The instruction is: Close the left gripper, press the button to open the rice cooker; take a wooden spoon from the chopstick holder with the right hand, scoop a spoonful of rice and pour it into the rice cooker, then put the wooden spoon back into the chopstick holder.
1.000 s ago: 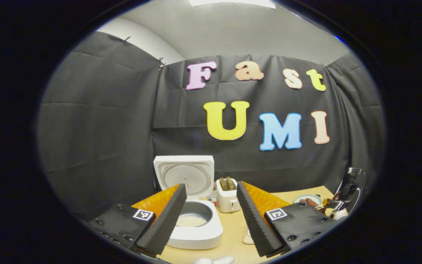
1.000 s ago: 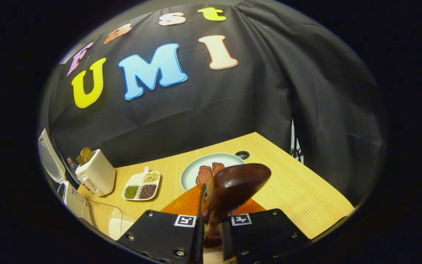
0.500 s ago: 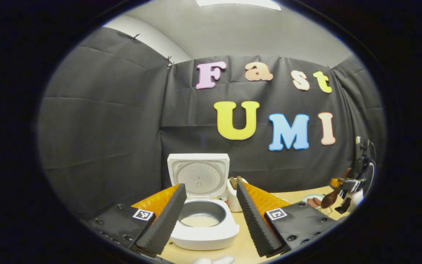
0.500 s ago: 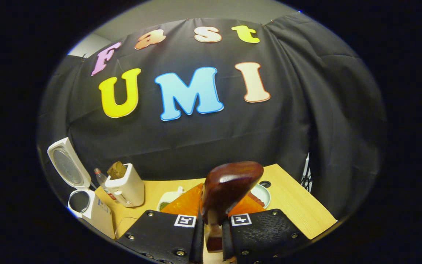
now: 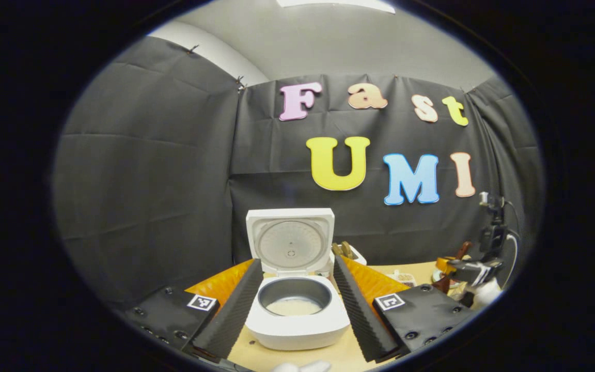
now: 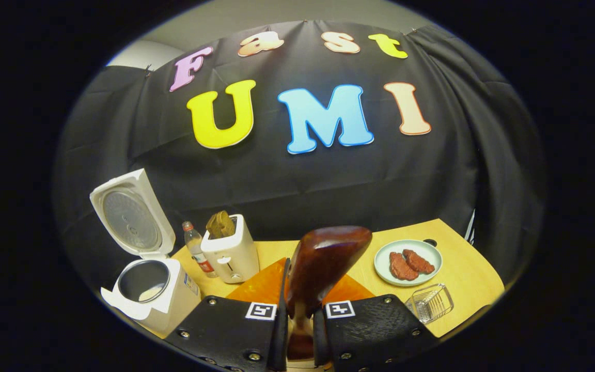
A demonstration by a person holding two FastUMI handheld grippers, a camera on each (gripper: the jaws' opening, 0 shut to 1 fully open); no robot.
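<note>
The right tool (image 6: pixel 297 330), clamped on the wooden spoon (image 6: pixel 323 263) with its bowl pointing up, has the open rice cooker (image 6: pixel 147 289) at lower left; the left tool (image 5: pixel 297 310) gapes empty.

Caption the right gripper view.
Right gripper clamps wooden spoon; rice cooker stands open at left.

Rice cooker open, wooden spoon upright in my grip.

I see the white rice cooker (image 5: pixel 297 310) on the table, lid raised, pale rice, I think, low in its pot. The dark wooden spoon (image 6: pixel 328 263) stands bowl-up, handle pinched between my right gripper's (image 6: pixel 299 330) fingers.
</note>
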